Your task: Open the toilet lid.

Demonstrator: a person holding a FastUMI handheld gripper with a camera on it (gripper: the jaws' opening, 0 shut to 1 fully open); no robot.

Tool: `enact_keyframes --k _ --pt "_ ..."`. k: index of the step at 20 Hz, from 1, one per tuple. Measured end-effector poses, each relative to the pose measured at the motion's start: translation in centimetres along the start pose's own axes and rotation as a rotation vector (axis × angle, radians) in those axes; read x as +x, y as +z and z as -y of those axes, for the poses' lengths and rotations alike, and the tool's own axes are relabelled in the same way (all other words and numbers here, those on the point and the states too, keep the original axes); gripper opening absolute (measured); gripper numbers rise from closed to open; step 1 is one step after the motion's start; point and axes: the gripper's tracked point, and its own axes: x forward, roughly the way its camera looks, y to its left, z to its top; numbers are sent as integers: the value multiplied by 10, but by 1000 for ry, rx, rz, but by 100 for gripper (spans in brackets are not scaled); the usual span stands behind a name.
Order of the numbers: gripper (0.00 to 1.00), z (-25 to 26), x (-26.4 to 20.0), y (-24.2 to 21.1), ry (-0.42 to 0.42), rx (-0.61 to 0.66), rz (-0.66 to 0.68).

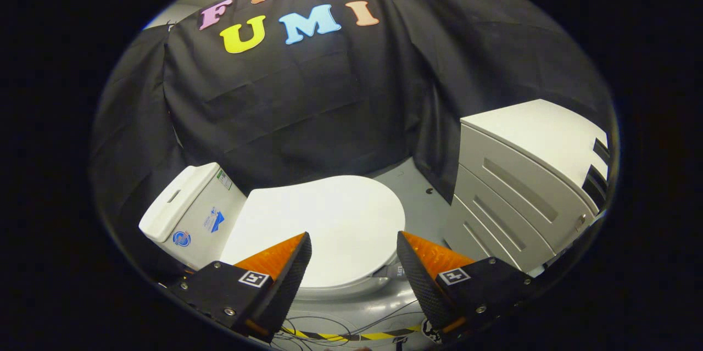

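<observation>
A white toilet stands just ahead of my fingers, its lid (324,224) lying flat and closed over the bowl. The white cistern (189,213) rises to the left of the lid, against the black cloth wall. My gripper (354,244) hovers above the near edge of the lid with both fingers spread wide apart and nothing between them. The lid's rounded front end points toward the right finger (420,274); the left finger (288,279) hangs over the lid's near side close to the cistern.
A white drawer cabinet (527,175) stands to the right of the toilet, with a strip of grey floor (423,186) between them. Black cloth walls close the booth behind. Cables and yellow-black tape (351,334) lie on the floor below the fingers.
</observation>
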Motion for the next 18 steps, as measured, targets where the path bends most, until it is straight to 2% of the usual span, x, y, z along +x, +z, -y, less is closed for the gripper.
enact_keyframes --k 11,15,18 --pt "95 44 21 -52 -26 312 -79" --pt "95 65 27 -77 -12 509 -94" --pt "94 70 33 -92 -9 593 -99"
